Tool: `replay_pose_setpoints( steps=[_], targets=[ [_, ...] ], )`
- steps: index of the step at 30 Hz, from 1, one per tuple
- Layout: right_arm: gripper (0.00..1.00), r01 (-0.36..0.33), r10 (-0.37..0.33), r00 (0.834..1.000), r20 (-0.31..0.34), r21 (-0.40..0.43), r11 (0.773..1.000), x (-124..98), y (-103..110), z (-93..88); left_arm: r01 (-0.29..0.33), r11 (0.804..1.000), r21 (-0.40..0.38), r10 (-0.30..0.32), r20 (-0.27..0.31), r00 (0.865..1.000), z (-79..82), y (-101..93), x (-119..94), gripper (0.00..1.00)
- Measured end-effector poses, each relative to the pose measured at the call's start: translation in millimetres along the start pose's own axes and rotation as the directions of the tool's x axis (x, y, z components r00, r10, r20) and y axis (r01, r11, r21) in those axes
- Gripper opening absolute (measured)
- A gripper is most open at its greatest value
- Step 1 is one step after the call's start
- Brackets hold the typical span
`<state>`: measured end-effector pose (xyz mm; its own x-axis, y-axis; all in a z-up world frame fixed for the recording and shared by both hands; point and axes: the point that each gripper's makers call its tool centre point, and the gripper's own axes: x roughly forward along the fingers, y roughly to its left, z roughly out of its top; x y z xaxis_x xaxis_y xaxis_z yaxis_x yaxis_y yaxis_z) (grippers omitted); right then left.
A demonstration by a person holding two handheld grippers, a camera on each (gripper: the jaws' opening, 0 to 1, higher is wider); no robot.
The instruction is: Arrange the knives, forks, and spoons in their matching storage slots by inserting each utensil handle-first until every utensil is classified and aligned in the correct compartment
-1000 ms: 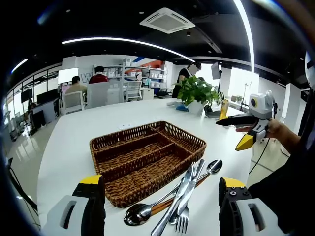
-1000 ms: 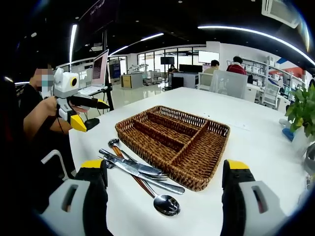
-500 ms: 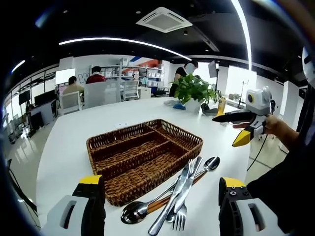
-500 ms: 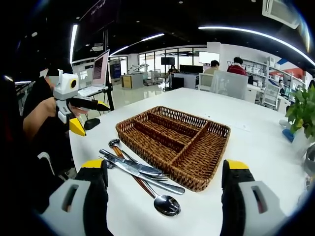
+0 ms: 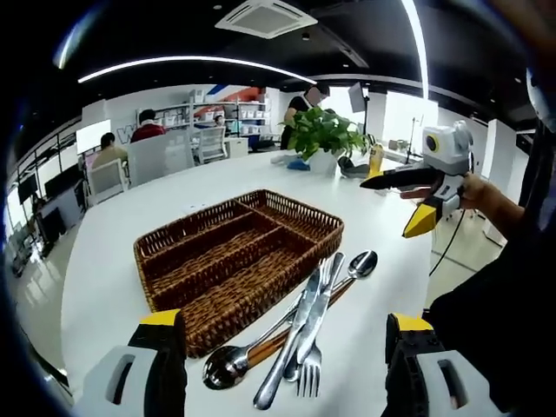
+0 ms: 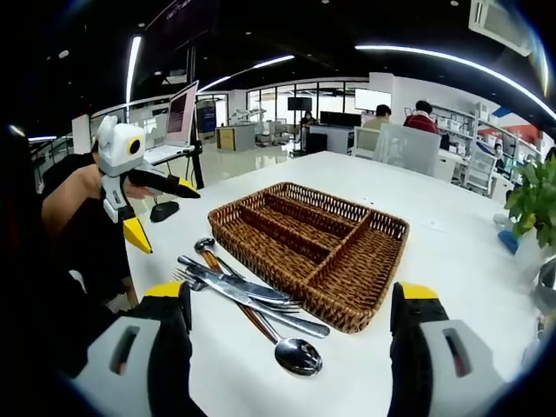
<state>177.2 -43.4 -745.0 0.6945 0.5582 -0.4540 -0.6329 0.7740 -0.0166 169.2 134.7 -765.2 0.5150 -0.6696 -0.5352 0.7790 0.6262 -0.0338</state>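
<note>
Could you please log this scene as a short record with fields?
surface: white table
tray: wicker tray, compartments empty
utensils: knife, fork, spoons piled on the table beside the tray
left gripper: open, holding nothing
right gripper: open, holding nothing
task state: nothing sorted yet

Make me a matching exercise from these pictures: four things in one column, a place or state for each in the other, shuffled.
1. basket
2. cutlery
3. plant
4. left gripper

A. open, held low over the table's near edge
B. piled on the table beside the basket
C. at the table's far end
D. compartments hold nothing

Pairs: 1-D, 2-B, 3-C, 4-A
</note>
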Motion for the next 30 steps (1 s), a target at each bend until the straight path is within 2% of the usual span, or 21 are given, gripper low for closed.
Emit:
replay_pose_setpoints(
  steps=[2,4,9,12,14,18,22,26,28,30],
  targets=[
    [0.97,-0.001,0.001,1.0,-0.009,-0.011,1.0,0,1,-1.6,0.02,1.0,0.003,-0.02,-0.003,1.0,-0.6,-3.9,2,0.84],
    [0.97,-0.009,0.009,1.0,-0.014,-0.014,1.0,1,2,-2.4,0.035,0.999,-0.007,-0.035,0.002,0.999,-0.2,-8.3,6,0.86],
    [0.96,-0.016,0.016,1.0,-0.024,-0.026,1.0,3,4,-4.0,0.082,0.996,0.022,-0.081,-0.037,0.996,-5.5,-18.6,15,0.78],
    [0.96,-0.02,0.019,0.999,-0.029,-0.03,0.999,3,5,-5.0,0.112,0.993,0.032,-0.11,-0.061,0.992,-8.6,-23.8,20,0.68],
    [0.95,-0.022,0.021,0.999,-0.036,-0.033,0.999,4,5,-6.2,0.151,0.988,0.042,-0.146,-0.1,0.984,-14.9,-30.0,24,0.6],
    [0.94,-0.026,0.024,0.998,-0.05,-0.042,0.999,5,5,-8.7,0.186,0.982,0.039,-0.177,-0.174,0.969,-27.3,-33.6,31,0.43],
    [0.94,-0.031,0.028,0.998,-0.055,-0.047,0.998,6,7,-9.9,0.2,0.979,0.038,-0.187,-0.223,0.957,-35.1,-34.7,38,0.39],
    [0.93,-0.032,0.03,0.998,-0.056,-0.045,0.998,6,8,-10.6,0.202,0.979,0.033,-0.187,-0.263,0.947,-40.5,-32.7,44,0.29],
    [0.93,-0.033,0.03,0.998,-0.057,-0.043,0.999,6,9,-11.3,0.206,0.978,0.02,-0.192,-0.277,0.941,-42.3,-32.9,48,0.27],
    [0.92,-0.036,0.033,0.998,-0.058,-0.045,0.998,6,10,-11.9,0.21,0.978,0.012,-0.197,-0.303,0.932,-46.1,-32.9,50,0.22]
  ],
)
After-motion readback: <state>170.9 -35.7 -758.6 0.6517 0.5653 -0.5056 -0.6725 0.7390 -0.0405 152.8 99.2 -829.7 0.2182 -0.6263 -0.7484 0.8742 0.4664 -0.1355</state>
